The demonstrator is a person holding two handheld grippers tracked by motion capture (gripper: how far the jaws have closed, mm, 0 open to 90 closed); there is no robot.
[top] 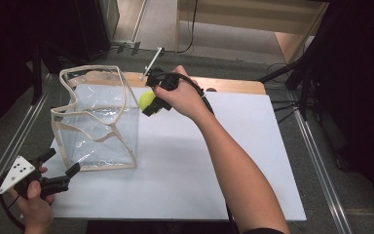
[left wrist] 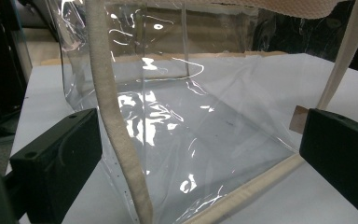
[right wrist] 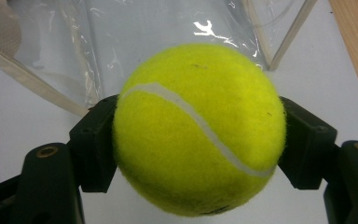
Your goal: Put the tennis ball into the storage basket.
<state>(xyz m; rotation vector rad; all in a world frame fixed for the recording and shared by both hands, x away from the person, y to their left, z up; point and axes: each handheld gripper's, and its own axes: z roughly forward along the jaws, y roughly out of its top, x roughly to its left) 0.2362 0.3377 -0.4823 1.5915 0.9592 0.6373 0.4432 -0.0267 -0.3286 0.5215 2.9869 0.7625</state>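
Observation:
A yellow tennis ball (top: 146, 100) hangs just right of the clear plastic bag (top: 97, 122), and my right gripper (top: 152, 104) is shut on it. In the right gripper view the ball (right wrist: 198, 128) sits squeezed between both black jaws, with the bag's clear wall (right wrist: 135, 42) behind it. The bag stands upright with its beige-trimmed top open, on the white board (top: 214, 165). My left gripper (top: 63, 165) rests at the bag's near left corner with its jaws wide apart. In the left gripper view the bag's beige corner seam (left wrist: 114, 126) stands between those jaws, untouched.
A wooden strip (top: 233, 85) runs along the far edge of the white board. Metal rails (top: 316, 161) flank the board on both sides. Dark stands and cables (top: 297, 73) sit at the back right. A thin white rod (top: 153, 61) sticks up behind the right hand.

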